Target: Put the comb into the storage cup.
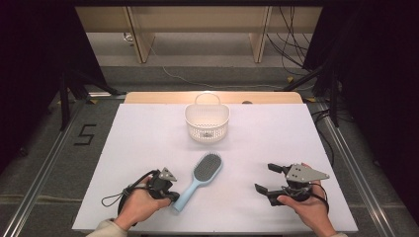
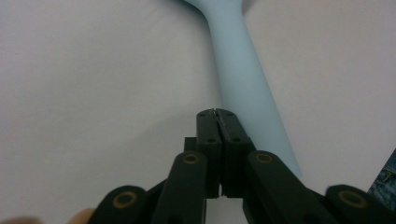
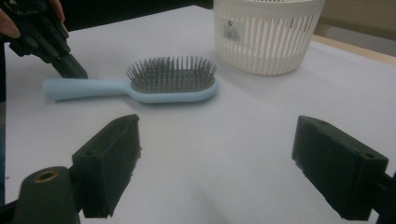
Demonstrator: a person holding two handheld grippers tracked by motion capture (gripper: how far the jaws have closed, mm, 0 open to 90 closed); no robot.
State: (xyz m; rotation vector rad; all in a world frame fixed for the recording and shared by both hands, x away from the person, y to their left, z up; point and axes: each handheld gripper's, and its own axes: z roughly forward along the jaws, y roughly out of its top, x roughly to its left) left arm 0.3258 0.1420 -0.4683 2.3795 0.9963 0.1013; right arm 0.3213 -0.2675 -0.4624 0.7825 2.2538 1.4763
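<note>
While closed, left claw [image 1: 174,197] beside brush handle [image 1: 187,196] — right claw [image 1: 265,178] spread

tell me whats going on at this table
A person sits at a white table with a two-jaw gripper in each hand. The left gripper, jaws shut, sits beside the handle end of a light blue hairbrush that lies bristles up; it has not gripped it. The right gripper is held wide open off to the side, pointing toward the brush. A white slatted basket stands farther back, apparently empty.
</note>
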